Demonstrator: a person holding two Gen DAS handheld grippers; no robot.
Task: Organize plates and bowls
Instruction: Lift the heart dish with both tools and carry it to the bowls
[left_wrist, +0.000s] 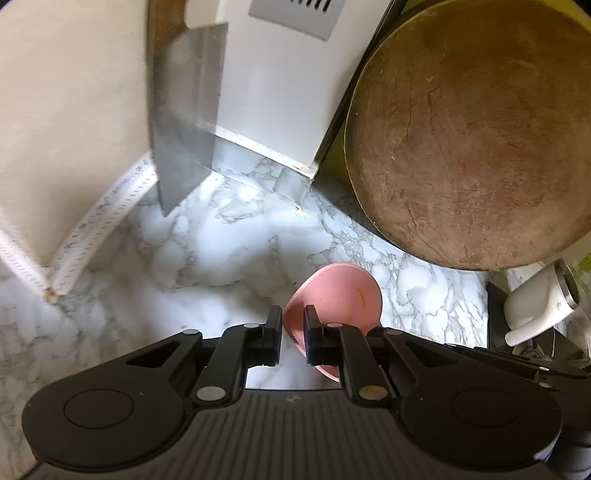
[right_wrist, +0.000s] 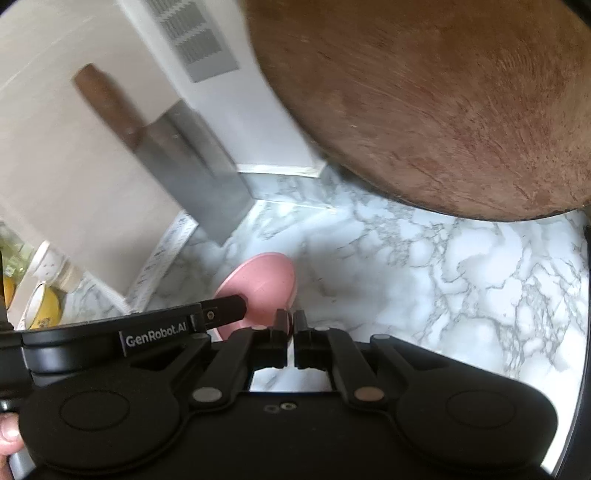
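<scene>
A pink bowl (left_wrist: 340, 295) hangs tilted above the marble counter (left_wrist: 207, 251), held from both sides. My left gripper (left_wrist: 293, 314) is shut on its near rim, which runs down between the two black fingers. In the right wrist view the same pink bowl (right_wrist: 258, 284) sits just ahead of my right gripper (right_wrist: 291, 317), whose fingers are pinched tight on a sliver of pink rim. The left gripper's finger (right_wrist: 225, 308) reaches in from the left over the bowl's edge. The bowl's underside is hidden.
A big round wooden chopping board (left_wrist: 472, 140) leans at the right against a white vented box (left_wrist: 273, 81). A cleaver (left_wrist: 184, 110) stands against the beige wall. A white jug-like object (left_wrist: 539, 302) sits far right; a yellow bowl (right_wrist: 44, 306) far left.
</scene>
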